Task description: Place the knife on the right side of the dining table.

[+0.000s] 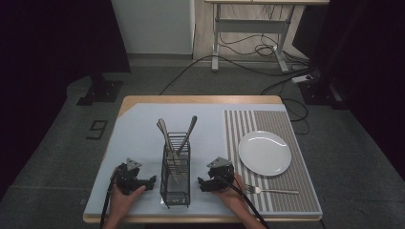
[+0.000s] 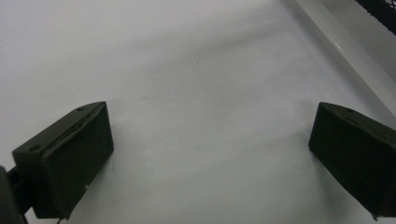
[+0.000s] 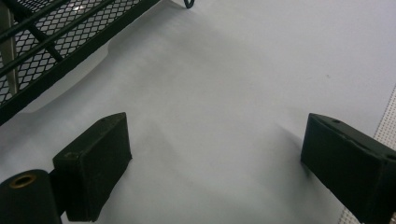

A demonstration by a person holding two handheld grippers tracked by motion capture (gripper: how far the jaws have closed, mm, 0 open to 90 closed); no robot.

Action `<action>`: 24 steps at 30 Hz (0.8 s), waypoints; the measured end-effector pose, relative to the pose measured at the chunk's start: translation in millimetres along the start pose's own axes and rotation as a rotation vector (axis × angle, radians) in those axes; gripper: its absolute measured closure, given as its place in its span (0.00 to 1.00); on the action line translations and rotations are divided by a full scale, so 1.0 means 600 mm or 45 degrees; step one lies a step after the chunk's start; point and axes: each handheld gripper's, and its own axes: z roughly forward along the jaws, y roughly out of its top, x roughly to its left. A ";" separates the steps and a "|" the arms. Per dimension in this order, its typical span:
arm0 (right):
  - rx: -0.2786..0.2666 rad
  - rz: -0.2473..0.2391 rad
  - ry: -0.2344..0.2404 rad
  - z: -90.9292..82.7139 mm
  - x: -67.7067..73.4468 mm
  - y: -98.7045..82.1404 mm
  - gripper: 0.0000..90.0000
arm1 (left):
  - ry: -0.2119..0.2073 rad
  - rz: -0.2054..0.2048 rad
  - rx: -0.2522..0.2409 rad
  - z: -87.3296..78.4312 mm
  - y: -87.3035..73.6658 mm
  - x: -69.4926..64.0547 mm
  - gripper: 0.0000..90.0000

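Note:
A black wire-mesh cutlery caddy (image 1: 175, 174) stands on the pale blue mat (image 1: 138, 133) near the front middle of the table. Several metal utensils (image 1: 177, 138) lean out of it. A white plate (image 1: 264, 152) lies on the striped placemat (image 1: 282, 121) at the right, with a fork (image 1: 271, 191) in front of it. My left gripper (image 1: 150, 182) rests left of the caddy, open (image 2: 210, 112) over bare mat. My right gripper (image 1: 202, 184) rests right of the caddy, open (image 3: 217, 121) with nothing between its jaws. The caddy's mesh base (image 3: 56, 37) lies just ahead-left of it.
The mat's edge and a dark mesh corner (image 2: 380, 9) cross the left gripper view's upper right. Beyond the table are a carpeted floor, cables (image 1: 248, 47) and a desk frame (image 1: 216, 43). The placemat's dotted edge (image 3: 387, 121) lies at the right jaw.

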 end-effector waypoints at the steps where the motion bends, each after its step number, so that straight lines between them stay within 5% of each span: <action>1: 0.000 0.000 0.000 0.000 0.000 0.000 0.09 | 0.000 -0.001 -0.001 0.000 0.000 0.000 0.00; 17: 0.015 0.014 -0.005 0.004 0.000 0.004 0.06 | 0.000 -0.001 -0.001 0.000 0.000 0.000 0.00; 24: -0.075 0.073 0.038 -0.010 -0.006 0.011 0.15 | 0.000 0.000 0.000 0.000 0.000 0.000 0.00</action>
